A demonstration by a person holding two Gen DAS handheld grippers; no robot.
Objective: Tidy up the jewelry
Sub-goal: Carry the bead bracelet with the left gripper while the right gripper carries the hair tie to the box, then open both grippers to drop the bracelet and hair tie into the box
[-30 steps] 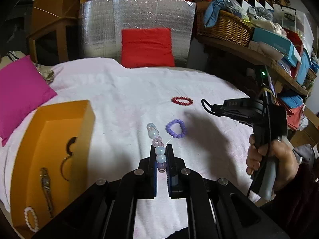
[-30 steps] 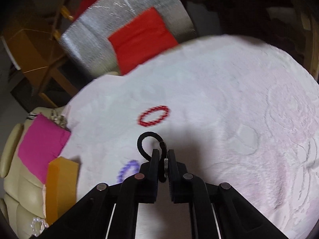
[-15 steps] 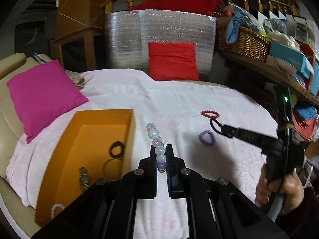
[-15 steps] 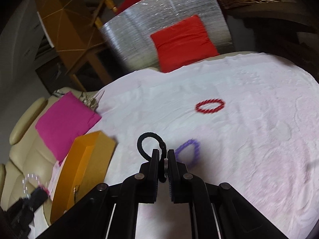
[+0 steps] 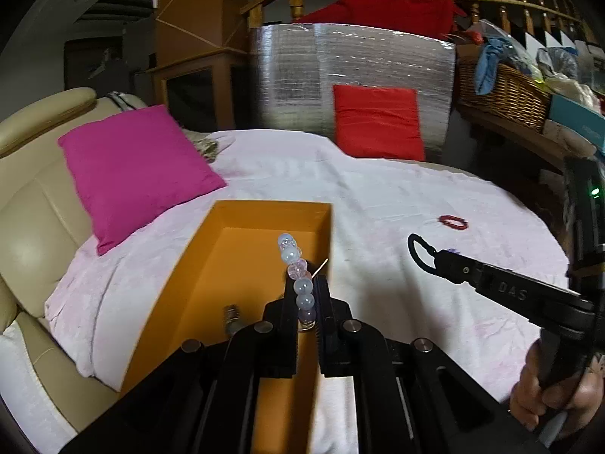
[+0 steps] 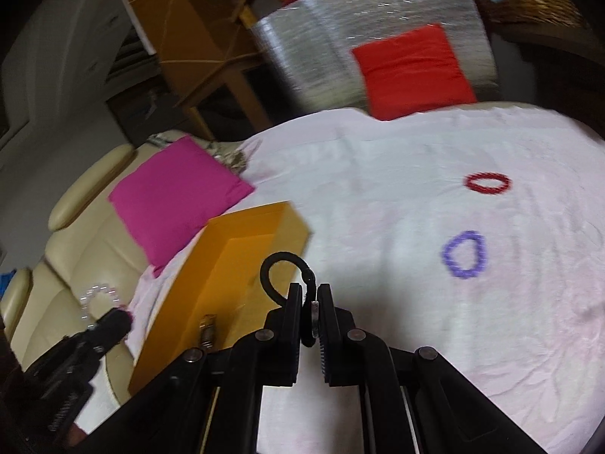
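Left wrist view: left gripper point(image 5: 305, 304) is clamped on a pale bead bracelet point(image 5: 297, 276), whose beads stand up in a strand above the fingertips. Gripper and bracelet sit in front of the open orange box point(image 5: 242, 265), which rests on the pink-white bedspread point(image 5: 378, 189). Inside the box, a metal watch point(image 5: 232, 317) is partly visible, the rest hidden by the gripper body. To the right, the right gripper point(image 5: 440, 259) reaches in, pinching a black ring band point(image 5: 416, 249) that loops clear of its tips; a hand point(image 5: 548, 397) grips its handle at the lower right. Further back on the bedspread lies a red bead bracelet point(image 5: 453, 222). A magenta cushion point(image 5: 132, 166) leans on the cream sofa point(image 5: 30, 204) at left; a red cushion point(image 5: 378, 121) stands against a silver foil panel point(image 5: 351, 68).

Right wrist view: right gripper point(image 6: 311, 302) is closed on the black ring band point(image 6: 283, 276), its loop rising to the left of the fingertips. Orange box point(image 6: 242, 249) lies just beyond and left, with the watch point(image 6: 207, 331) inside. Red bead bracelet point(image 6: 487, 182) and a purple bead bracelet point(image 6: 465, 254) lie apart on the bedspread point(image 6: 378, 170) to the right. At lower left, the left gripper point(image 6: 113, 321) carries the pale bead bracelet point(image 6: 98, 299), blurred. Magenta cushion point(image 6: 177, 196) sits behind the box.
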